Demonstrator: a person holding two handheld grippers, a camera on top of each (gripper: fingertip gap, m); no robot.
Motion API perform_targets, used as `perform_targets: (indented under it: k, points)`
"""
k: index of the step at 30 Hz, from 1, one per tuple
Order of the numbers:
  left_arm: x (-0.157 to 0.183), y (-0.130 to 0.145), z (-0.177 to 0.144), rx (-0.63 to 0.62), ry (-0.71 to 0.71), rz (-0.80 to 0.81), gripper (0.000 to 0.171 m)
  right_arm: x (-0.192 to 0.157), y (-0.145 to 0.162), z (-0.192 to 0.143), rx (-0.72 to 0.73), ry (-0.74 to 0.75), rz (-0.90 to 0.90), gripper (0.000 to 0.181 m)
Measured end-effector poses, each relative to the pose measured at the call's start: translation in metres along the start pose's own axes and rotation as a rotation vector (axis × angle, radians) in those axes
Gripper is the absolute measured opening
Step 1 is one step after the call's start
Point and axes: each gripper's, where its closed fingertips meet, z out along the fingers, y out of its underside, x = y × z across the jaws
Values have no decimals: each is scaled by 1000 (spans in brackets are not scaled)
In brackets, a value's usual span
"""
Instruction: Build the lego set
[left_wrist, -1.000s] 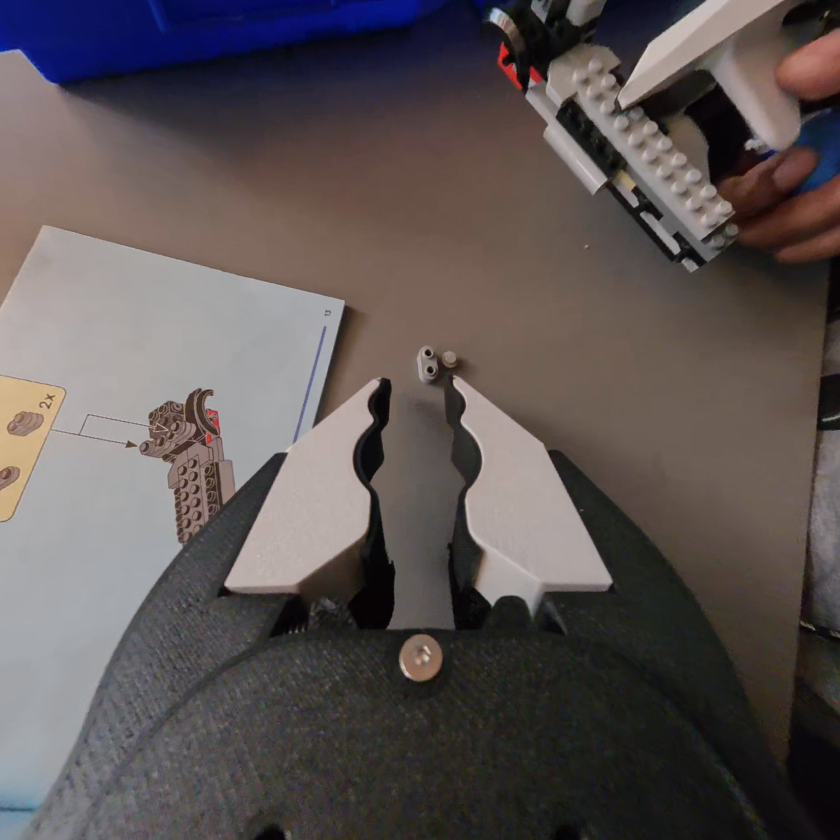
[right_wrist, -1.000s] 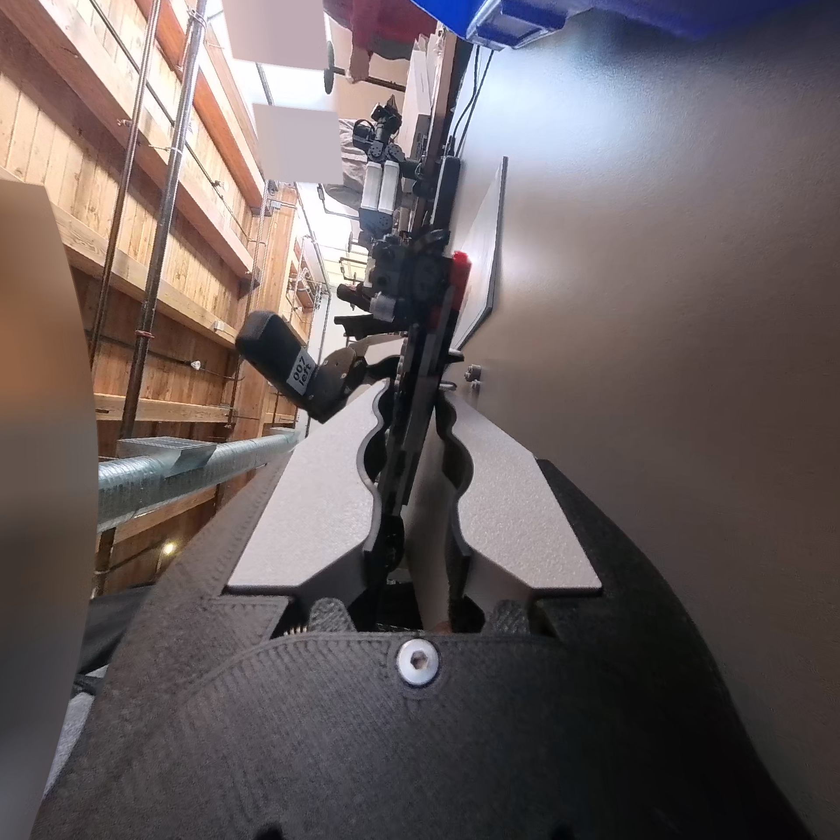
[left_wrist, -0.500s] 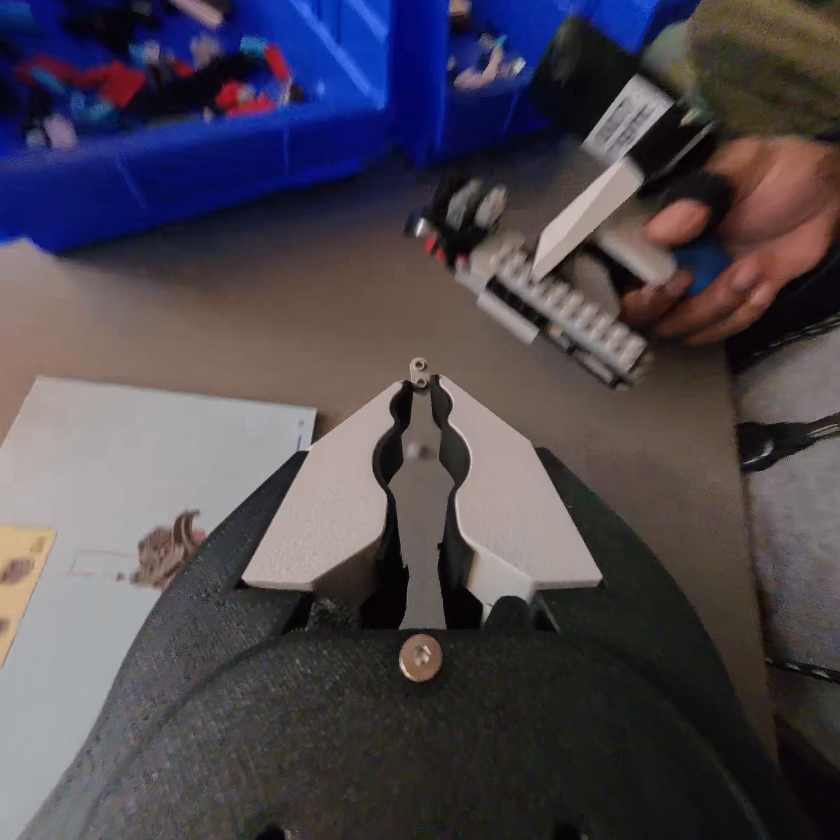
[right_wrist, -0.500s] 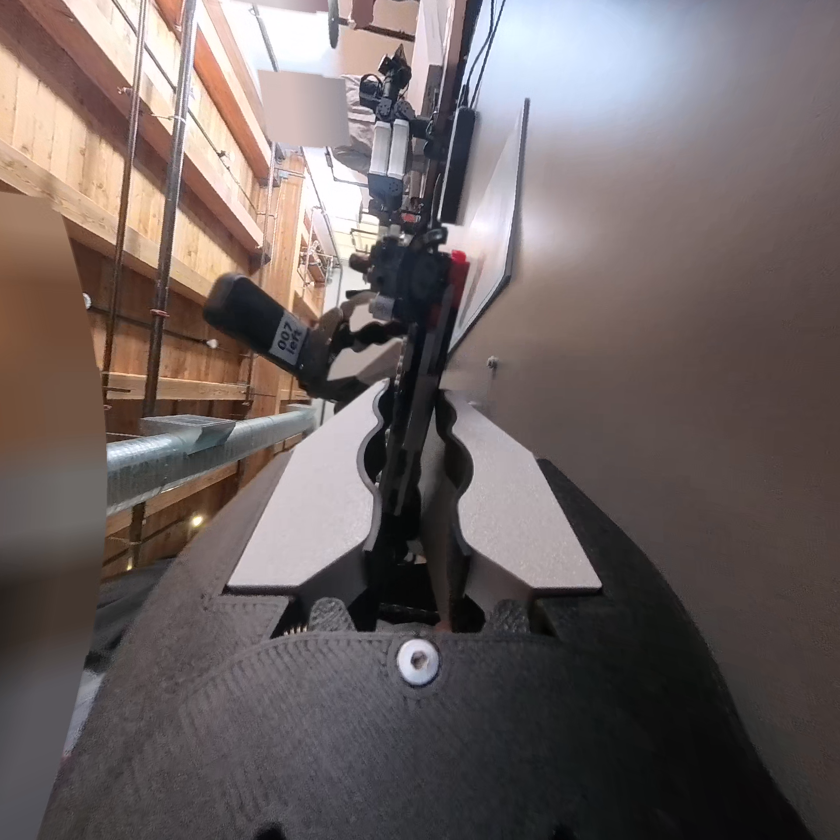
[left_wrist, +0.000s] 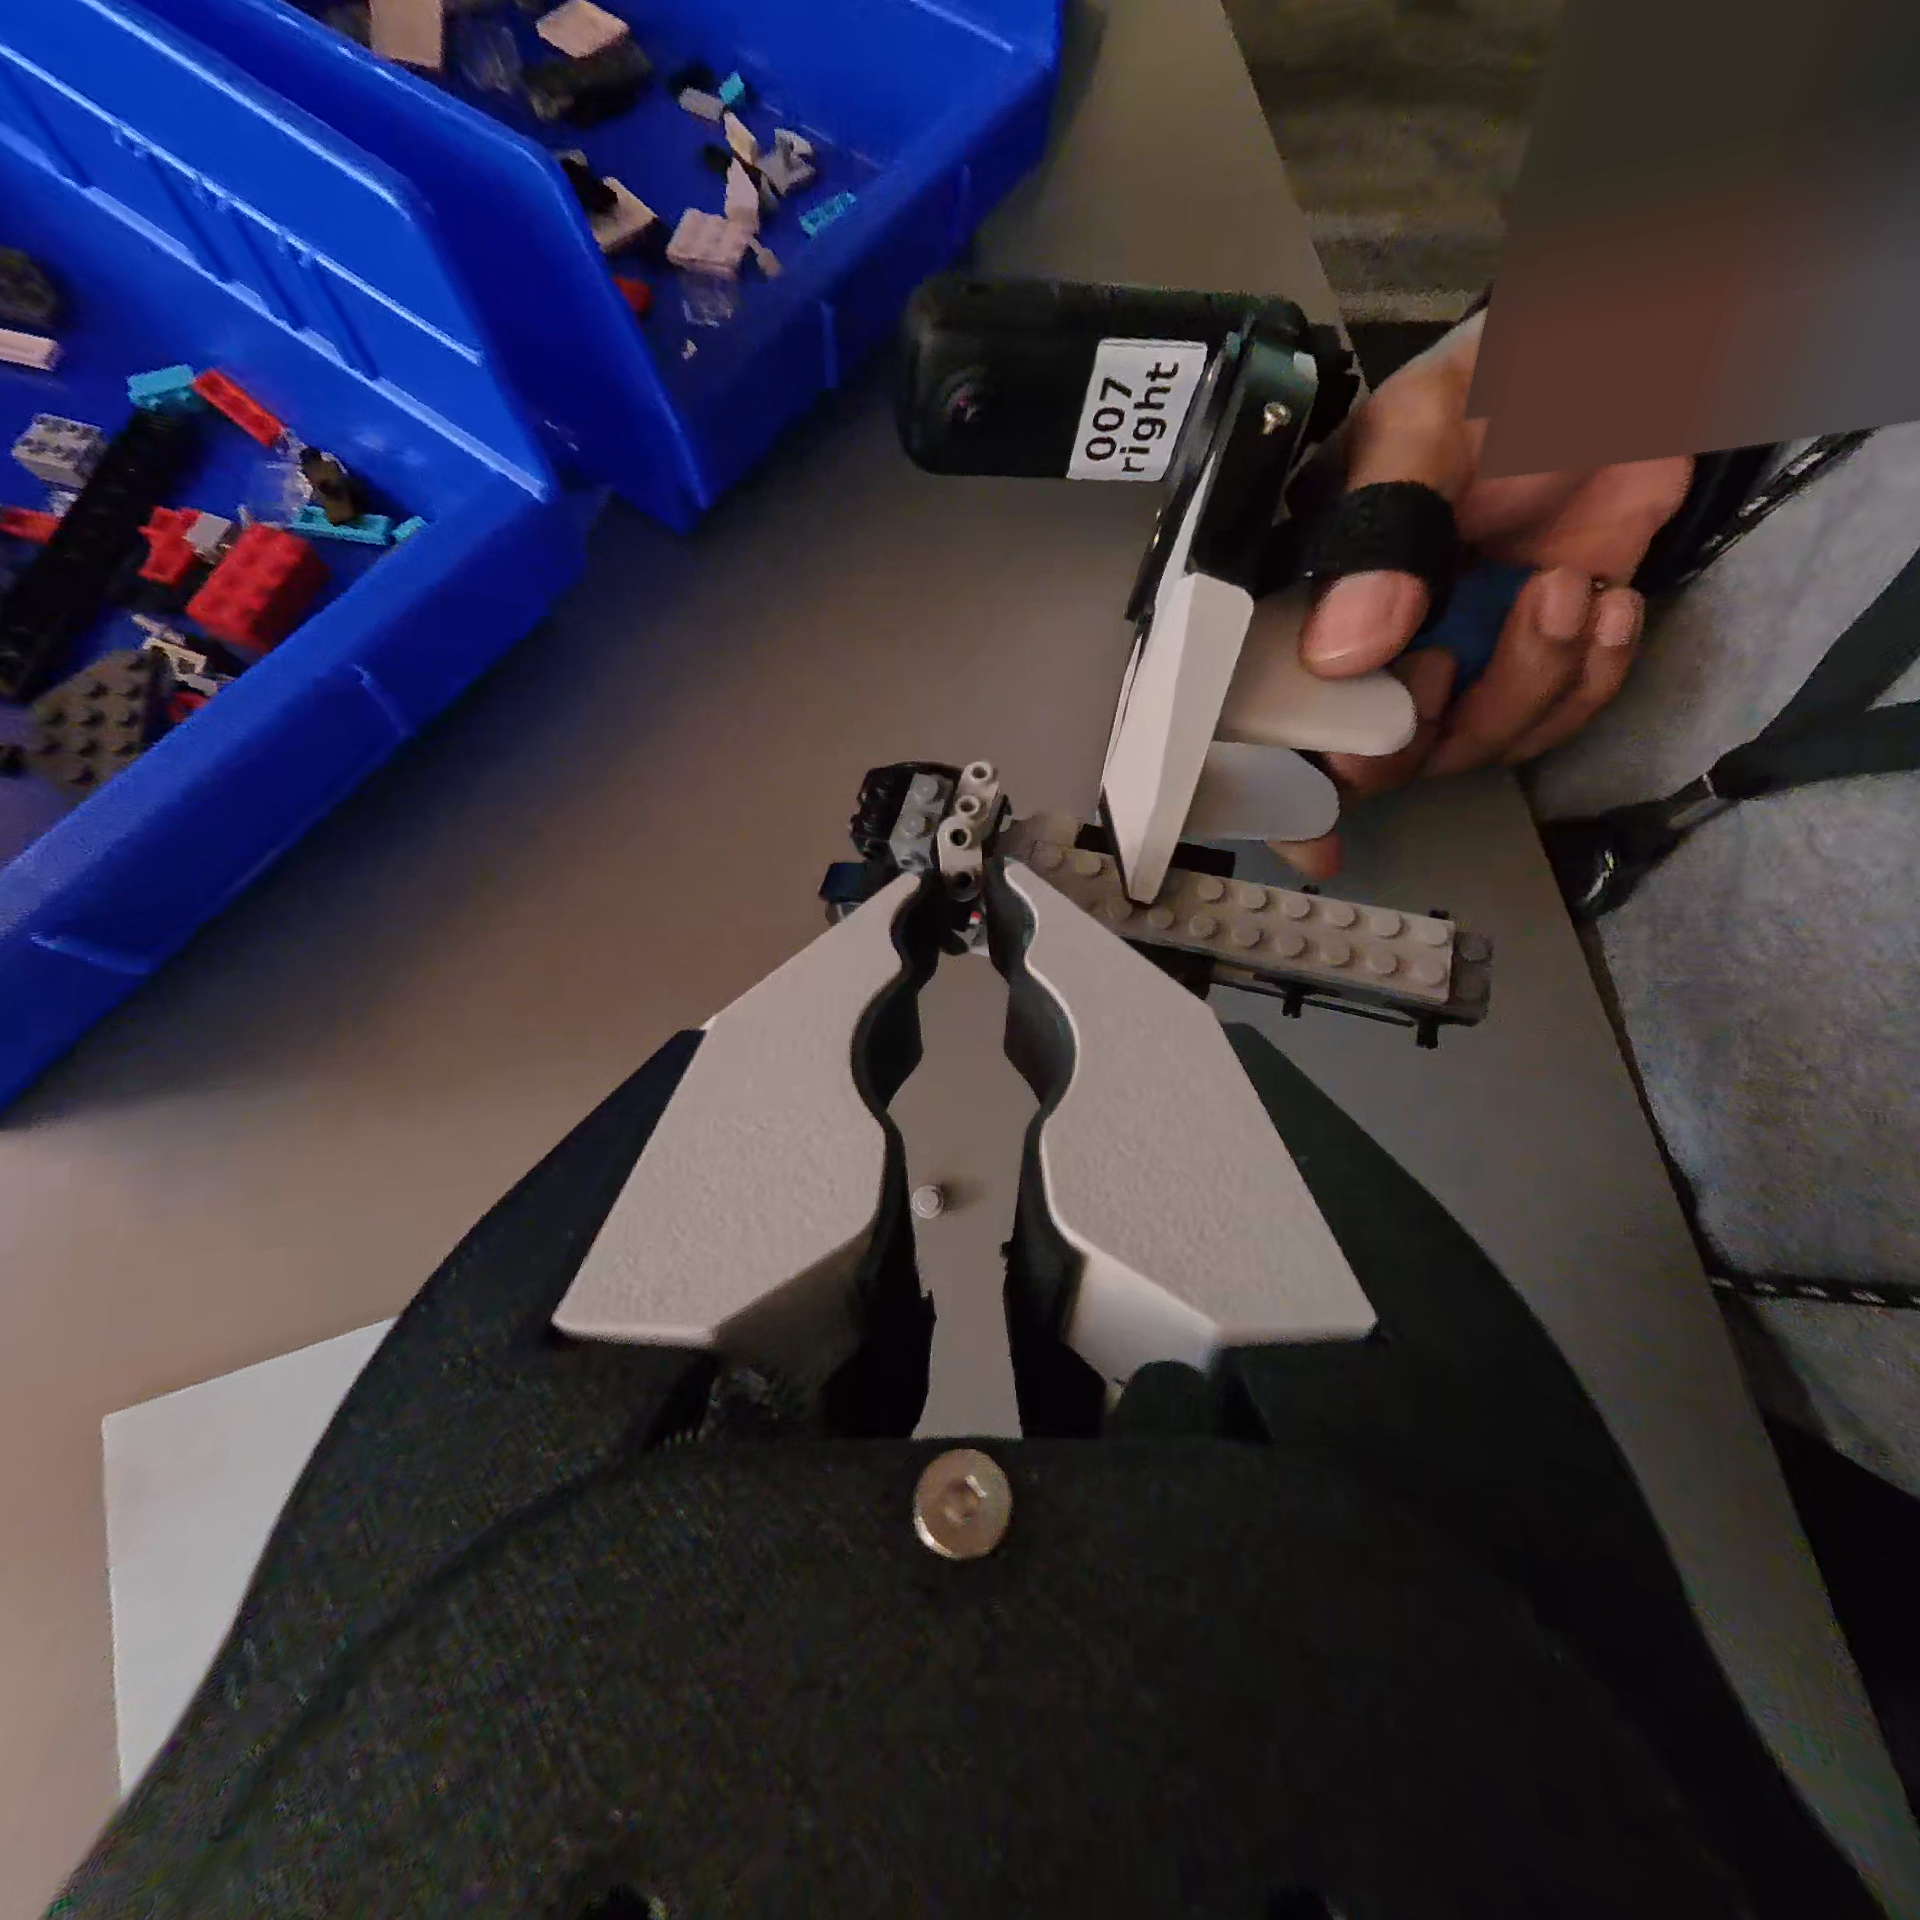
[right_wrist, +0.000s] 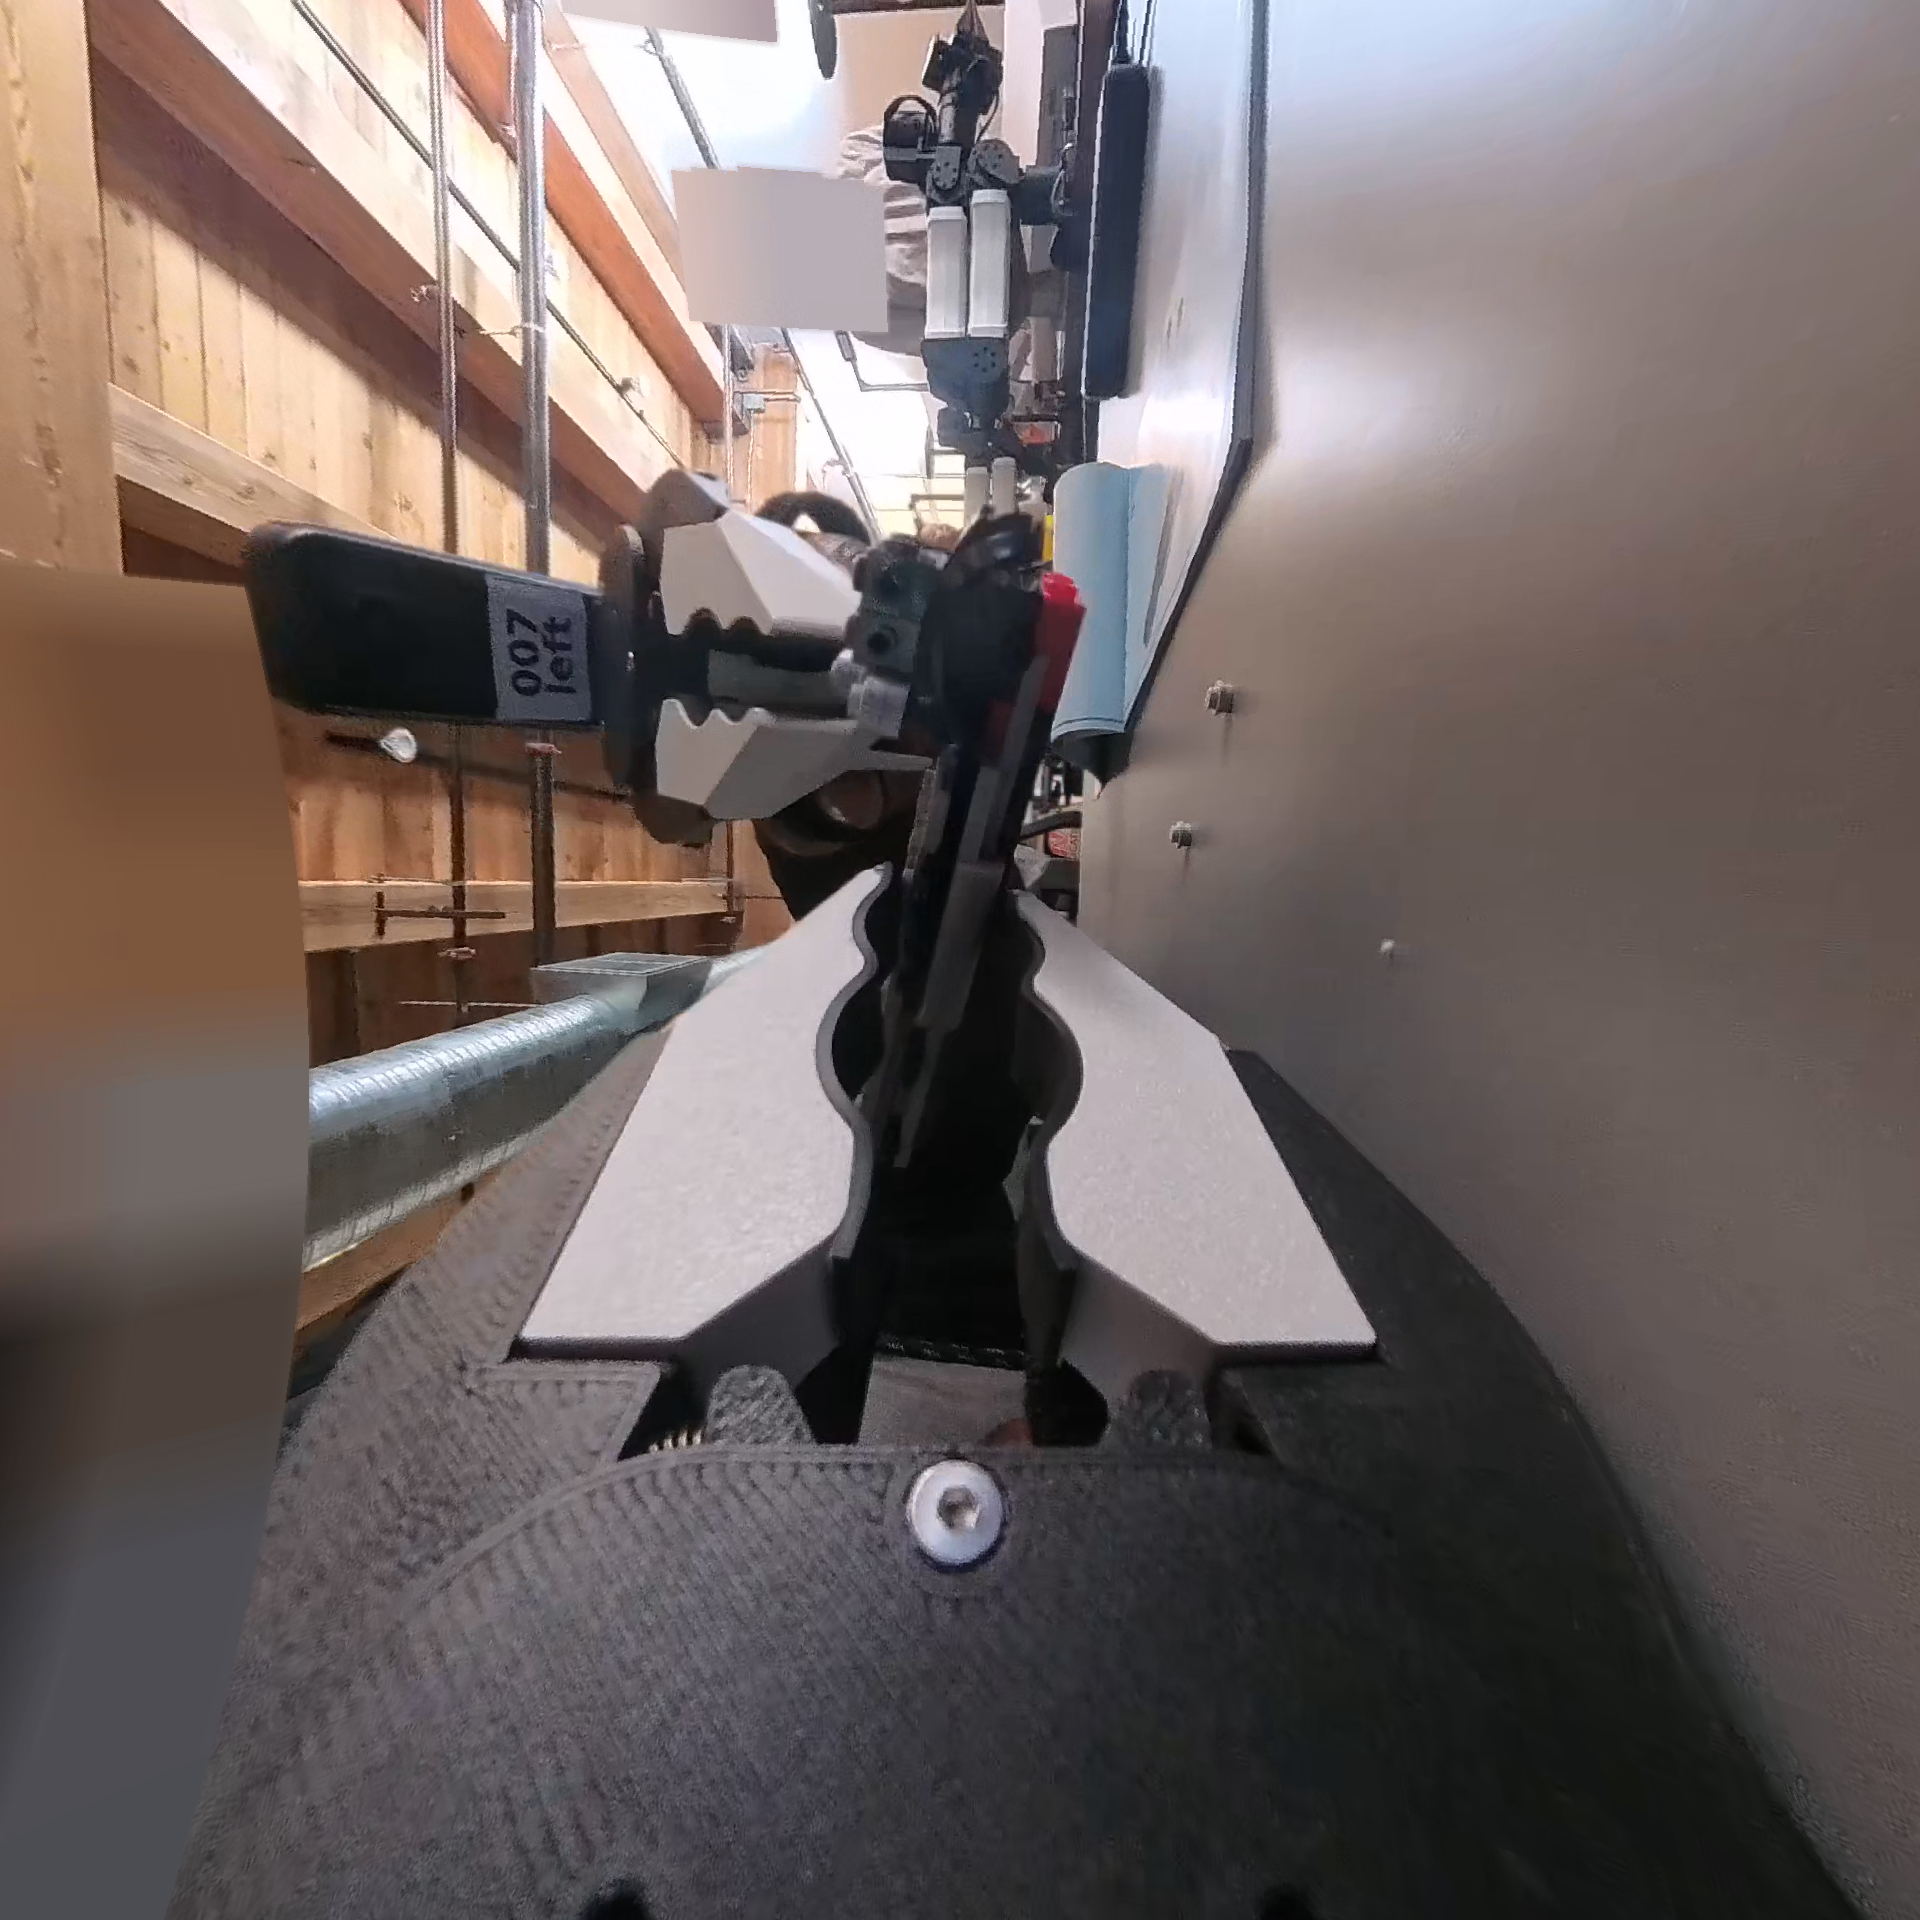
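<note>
The lego model (left_wrist: 1278, 925), a long grey studded plate with a dark cluster at one end, is held just above the counter (left_wrist: 623, 935), the right gripper (left_wrist: 1143, 883) with its jaws clamped on it. The left gripper (left_wrist: 961, 894) has its jaws closed on a small grey piece (left_wrist: 961, 847) at the model's dark end. A tiny round stud (left_wrist: 925, 1202) lies on the counter. Blue bins (left_wrist: 312, 520) of loose bricks stand beyond.

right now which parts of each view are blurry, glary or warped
Left wrist view: sharp at the left tongs and small grey piece; the blue bins bow toward the edges; the patch at upper right is an added mosaic. Right wrist view: rolled sideways, the table bears a soft sheen, the bright background is washed out.
</note>
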Motion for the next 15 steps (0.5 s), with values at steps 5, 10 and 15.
perform_targets:
  k: [5,10,15]
  points:
    - [-1,2,4,-26,10,2,8,0,-1,-1,9,-5,9,19]
    - [-1,4,4,-45,2,9,8,0,-1,-2,8,-6,12,19]
    - [-2,7,1,-89,-8,19,8,1,0,-1,3,-2,7,19]
